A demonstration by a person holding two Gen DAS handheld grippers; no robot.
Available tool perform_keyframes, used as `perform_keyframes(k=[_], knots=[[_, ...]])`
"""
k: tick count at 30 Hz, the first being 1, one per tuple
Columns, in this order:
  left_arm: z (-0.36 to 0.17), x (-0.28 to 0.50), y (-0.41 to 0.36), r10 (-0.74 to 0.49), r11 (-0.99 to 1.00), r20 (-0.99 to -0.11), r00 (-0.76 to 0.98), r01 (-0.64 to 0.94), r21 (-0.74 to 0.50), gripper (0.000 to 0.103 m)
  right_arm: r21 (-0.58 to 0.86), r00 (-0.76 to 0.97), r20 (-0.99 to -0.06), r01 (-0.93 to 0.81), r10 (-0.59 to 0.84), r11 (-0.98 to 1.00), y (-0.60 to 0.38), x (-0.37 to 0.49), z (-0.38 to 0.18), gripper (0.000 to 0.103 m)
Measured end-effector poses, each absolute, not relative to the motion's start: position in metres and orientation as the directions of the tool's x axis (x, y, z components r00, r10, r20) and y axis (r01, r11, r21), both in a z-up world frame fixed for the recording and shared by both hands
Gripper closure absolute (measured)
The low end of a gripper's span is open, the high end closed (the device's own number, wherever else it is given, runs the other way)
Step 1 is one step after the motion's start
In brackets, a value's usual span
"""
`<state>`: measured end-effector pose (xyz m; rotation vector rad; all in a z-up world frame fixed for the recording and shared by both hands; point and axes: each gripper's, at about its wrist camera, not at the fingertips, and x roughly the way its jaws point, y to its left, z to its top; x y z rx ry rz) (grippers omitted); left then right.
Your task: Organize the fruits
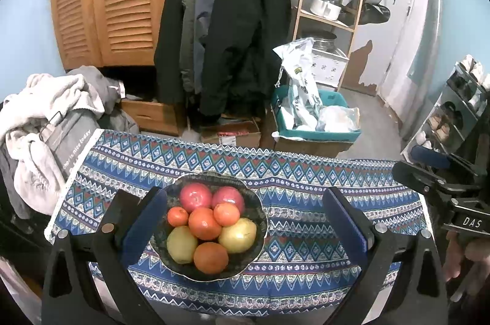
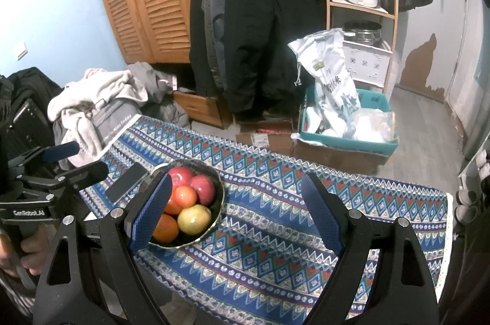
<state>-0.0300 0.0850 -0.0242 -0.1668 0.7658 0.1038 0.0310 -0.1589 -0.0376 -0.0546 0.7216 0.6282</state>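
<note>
A patterned blue tablecloth covers the table; near its left end sits a dark scalloped bowl of glossy fruit — two red apples, two yellow-green apples, four oranges. Left gripper and right gripper both gape wide — nothing grasped.

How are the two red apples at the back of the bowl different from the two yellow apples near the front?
The red apples sit at the far side of the bowl; the yellow apples sit nearer the camera. The red apples touch each other, while an orange lies between the yellow apples. The red apples look deep pinkish red; the yellow apples look pale greenish yellow. Both pairs are round, shiny and lie in the same dark bowl.
</note>
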Motion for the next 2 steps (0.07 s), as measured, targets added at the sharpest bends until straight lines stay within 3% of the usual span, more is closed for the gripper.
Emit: perform_keyframes(k=[2], knots=[[-0.0239, -0.0301, 0.0849, 0.033, 0.982, -0.695, 0.718, -0.154, -0.113, 0.001, 0.162, 0.578, -0.631, -0.554, 0.517, 0.817, -0.1588, 0.0311, -0.0374, 0.018]])
